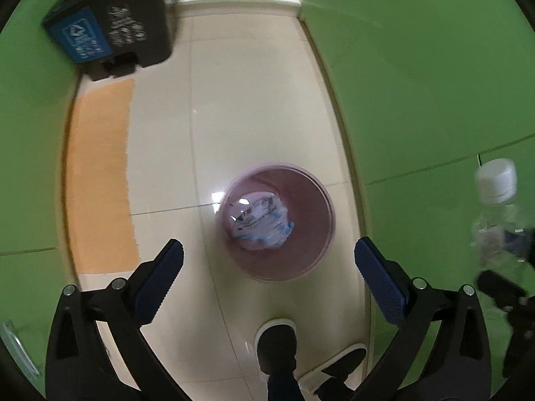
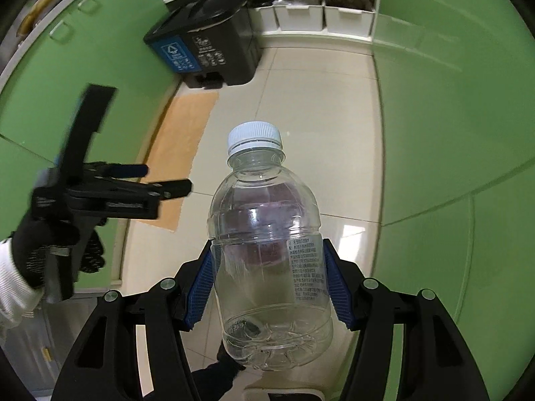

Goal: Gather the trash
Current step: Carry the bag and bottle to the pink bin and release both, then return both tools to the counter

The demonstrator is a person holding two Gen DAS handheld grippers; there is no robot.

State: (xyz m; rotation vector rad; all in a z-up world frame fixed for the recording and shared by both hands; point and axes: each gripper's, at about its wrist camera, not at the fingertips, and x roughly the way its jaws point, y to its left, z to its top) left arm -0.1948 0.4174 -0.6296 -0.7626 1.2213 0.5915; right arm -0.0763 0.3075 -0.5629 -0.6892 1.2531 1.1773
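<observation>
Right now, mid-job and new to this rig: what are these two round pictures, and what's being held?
Each picture comes from a fisheye camera on a hand-held gripper, looking down along its two fingers. A person in black gloves holds one gripper per hand. The left view shows the left gripper open and empty above a pink bin on the tiled floor, with crumpled wrappers inside. The right view shows the right gripper clamping a clear capped bottle. A black recycling bin stands farther back.
</observation>
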